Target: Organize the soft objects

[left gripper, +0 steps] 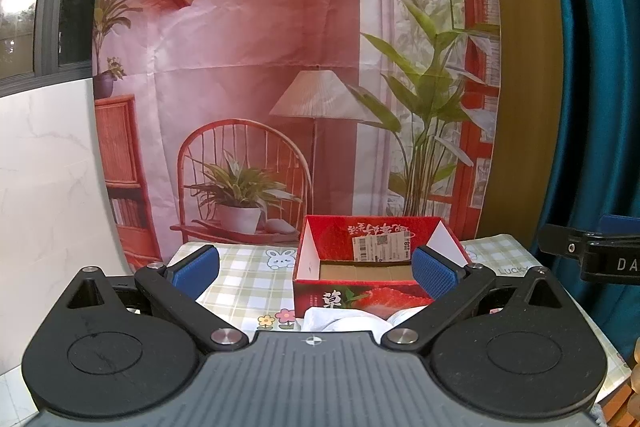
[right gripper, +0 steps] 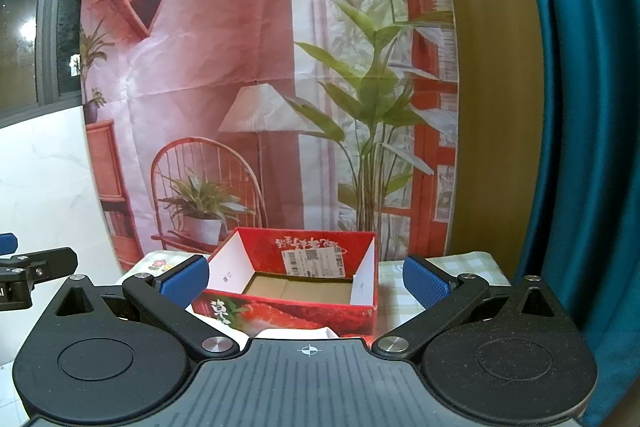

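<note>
Left wrist view: the left gripper [left gripper: 316, 269] is spread wide with nothing between its blue pads [left gripper: 434, 273], raised above the near part of the desk [left gripper: 248, 283].
Box: a red cardboard box [left gripper: 360, 301] with strawberry print stands open on the checked tablecloth [left gripper: 240, 267]; inside only its brown bottom and a white shipping label [left gripper: 382, 245] on the far wall can be seen.
Soft things: a heap of white cloth [left gripper: 344, 321] lies on the desk just in front of the box, touching its near wall and partly hidden behind the gripper body.
Right wrist view: the right gripper [right gripper: 306, 277] is likewise wide open and holds nothing; the box [right gripper: 292, 315] sits between and beyond its pads [right gripper: 426, 283].
Cloth here: only a strip of the white cloth [right gripper: 296, 333] shows at the near foot of the box.
Other gripper: part of the right gripper shows at the right edge of the left view, and part of the left at the left edge of the right view.
Backdrop: a hanging printed cloth [left gripper: 260, 67] showing a room with chair, lamp and plants, and a blue curtain [right gripper: 580, 107] to the right.
</note>
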The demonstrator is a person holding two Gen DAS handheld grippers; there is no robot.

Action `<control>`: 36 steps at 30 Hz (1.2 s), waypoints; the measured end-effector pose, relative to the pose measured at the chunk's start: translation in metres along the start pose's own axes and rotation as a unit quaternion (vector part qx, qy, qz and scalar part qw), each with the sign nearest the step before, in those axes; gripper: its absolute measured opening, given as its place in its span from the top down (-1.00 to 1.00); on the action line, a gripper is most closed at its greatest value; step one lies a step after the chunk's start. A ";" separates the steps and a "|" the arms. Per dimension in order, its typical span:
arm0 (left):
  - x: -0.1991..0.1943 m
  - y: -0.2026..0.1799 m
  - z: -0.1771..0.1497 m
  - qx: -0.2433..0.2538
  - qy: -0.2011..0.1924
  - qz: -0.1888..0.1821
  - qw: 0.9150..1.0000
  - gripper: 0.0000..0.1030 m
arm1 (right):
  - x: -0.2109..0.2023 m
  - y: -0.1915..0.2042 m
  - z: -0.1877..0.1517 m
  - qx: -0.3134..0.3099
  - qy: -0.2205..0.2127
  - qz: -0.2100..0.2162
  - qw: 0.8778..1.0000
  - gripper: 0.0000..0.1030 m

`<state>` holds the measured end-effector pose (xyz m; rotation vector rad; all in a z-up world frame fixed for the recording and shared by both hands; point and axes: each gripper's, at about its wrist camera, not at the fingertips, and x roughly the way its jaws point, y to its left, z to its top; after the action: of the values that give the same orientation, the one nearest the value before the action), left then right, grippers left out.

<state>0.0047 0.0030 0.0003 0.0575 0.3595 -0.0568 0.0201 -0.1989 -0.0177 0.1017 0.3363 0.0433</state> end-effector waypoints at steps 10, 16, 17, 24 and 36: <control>0.000 0.000 -0.002 0.000 -0.001 0.000 1.000 -1.00 | -0.001 -0.001 0.000 0.001 0.001 0.000 1.000 -0.99; 0.001 -0.001 -0.003 0.000 0.000 -0.001 1.000 -1.00 | 0.000 -0.001 0.001 0.001 0.000 0.000 1.000 -0.99; 0.001 -0.001 -0.003 0.000 0.000 -0.001 1.000 -1.00 | 0.000 -0.001 0.001 0.001 0.000 0.000 1.000 -0.99; 0.001 -0.001 -0.004 -0.001 0.000 -0.001 1.000 -1.00 | 0.000 -0.001 0.000 0.001 0.000 0.000 1.000 -0.99; 0.001 -0.001 -0.004 -0.001 0.001 -0.001 1.000 -1.00 | 0.000 -0.002 0.000 0.001 0.001 0.000 1.000 -0.99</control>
<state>0.0042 0.0022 -0.0034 0.0561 0.3619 -0.0579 0.0200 -0.2004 -0.0180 0.1040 0.3383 0.0432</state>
